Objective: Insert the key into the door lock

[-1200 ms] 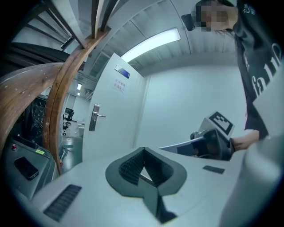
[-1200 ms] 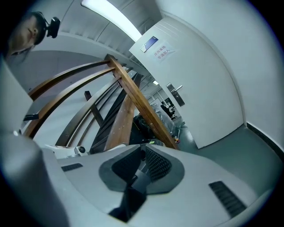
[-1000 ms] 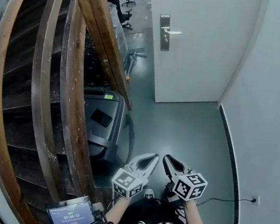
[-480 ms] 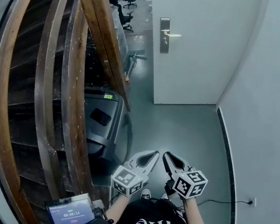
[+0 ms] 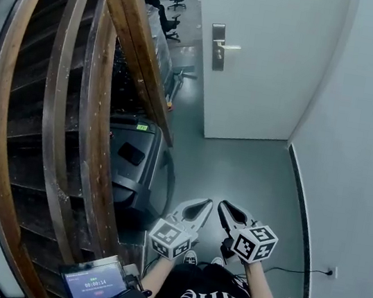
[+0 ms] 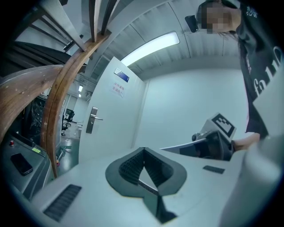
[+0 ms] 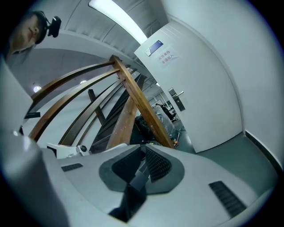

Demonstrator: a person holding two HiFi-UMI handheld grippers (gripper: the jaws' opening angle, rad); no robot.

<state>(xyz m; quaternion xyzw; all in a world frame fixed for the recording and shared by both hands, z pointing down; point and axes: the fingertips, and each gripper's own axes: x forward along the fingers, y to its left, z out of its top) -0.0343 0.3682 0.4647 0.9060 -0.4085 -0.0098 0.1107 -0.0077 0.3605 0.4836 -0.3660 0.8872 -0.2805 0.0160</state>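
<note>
Well, looks like a flat key [image 7: 140, 176] pinched in the right gripper [image 7: 143, 147], left gripper [image 6: 143, 150] closed on nothing, door lock [image 5: 218, 51] well away; light, stiff, slick metal, best held by the head.

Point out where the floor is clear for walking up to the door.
Bare grey floor runs from the left gripper and right gripper to the white door, between the plain white wall on the right and the black treadmill on the left. Crowded: under the curved wooden staircase at left; a black cable trails by the wall's foot.
</note>
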